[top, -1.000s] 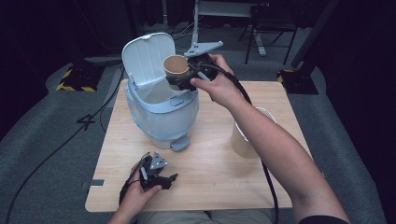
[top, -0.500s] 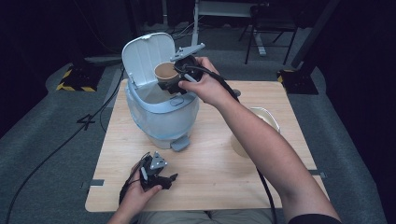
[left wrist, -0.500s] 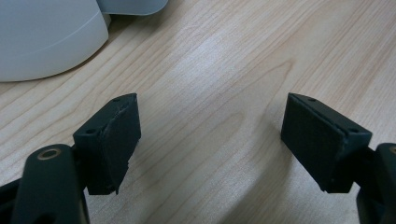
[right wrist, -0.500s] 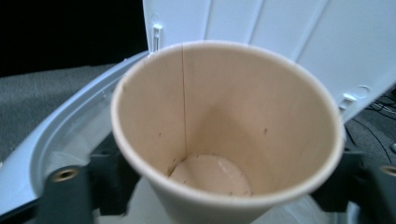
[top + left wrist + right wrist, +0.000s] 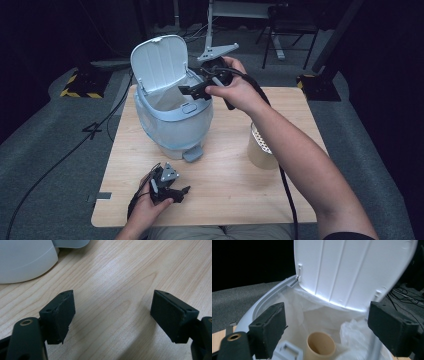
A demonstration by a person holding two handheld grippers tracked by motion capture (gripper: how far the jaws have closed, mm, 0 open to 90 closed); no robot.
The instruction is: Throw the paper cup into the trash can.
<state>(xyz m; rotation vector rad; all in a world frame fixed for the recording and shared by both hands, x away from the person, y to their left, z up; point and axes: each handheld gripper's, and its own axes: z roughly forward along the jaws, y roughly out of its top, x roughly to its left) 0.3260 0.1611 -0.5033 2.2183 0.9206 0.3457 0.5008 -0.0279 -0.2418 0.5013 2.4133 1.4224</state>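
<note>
In the high view, the bin (image 5: pixel 172 120) stands on the tabletop (image 5: pixel 235 185), its lid (image 5: pixel 160 62) raised upright at the back. The right tool (image 5: pixel 196 92) hangs over the bin's open mouth, on the side away from the lid, held by the person's right hand (image 5: pixel 239 92). Its jaws have just been opening and now stand apart with nothing between them. A stack of cups (image 5: pixel 261 150) stands on the tabletop well to the right of the bin. The left tool (image 5: pixel 172 192) rests near the tabletop's front edge, in front of the bin and apart from it, in the left hand (image 5: pixel 147 207).

In the left gripper view, the left tool (image 5: pixel 112 312) has its jaws wide apart over bare wood, with nothing between them. The bin's pale wall (image 5: pixel 25 260) curves at the upper left.

In the right gripper view, the right tool (image 5: pixel 327 327) looks down into the bin, jaws spread wide and gripping nothing. A cup (image 5: pixel 321 346) lies inside the bin on the white liner (image 5: pixel 319 312), below the jaws and clear of both pads, its open mouth turned toward the camera. The lid's ribbed underside (image 5: pixel 352 267) rises behind it.
</note>
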